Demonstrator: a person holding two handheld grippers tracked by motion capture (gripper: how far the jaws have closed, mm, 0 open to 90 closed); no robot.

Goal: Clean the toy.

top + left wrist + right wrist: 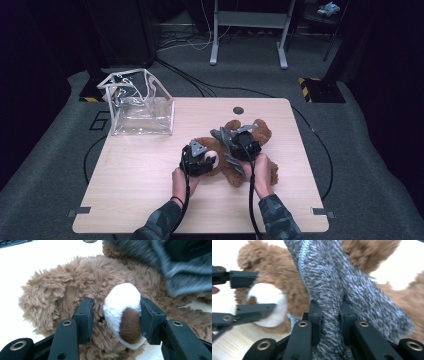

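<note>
Your left tongs (115, 320) clamped the teddy bear (75, 285) by its snout; right tongs (331, 322) pinched the grey knit cloth (332, 285) at the bear's 3 o'clock.

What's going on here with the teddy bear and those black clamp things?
A person at a wooden table works a handheld gripper in each hand on a brown teddy bear lying there. The left gripper is clamped on the bear's white snout. The right gripper pinches a strip of grey knitted fabric, perhaps a scarf, draped over the bear. A clear plastic bag stands open at the table's far left corner, apart from them.
</note>
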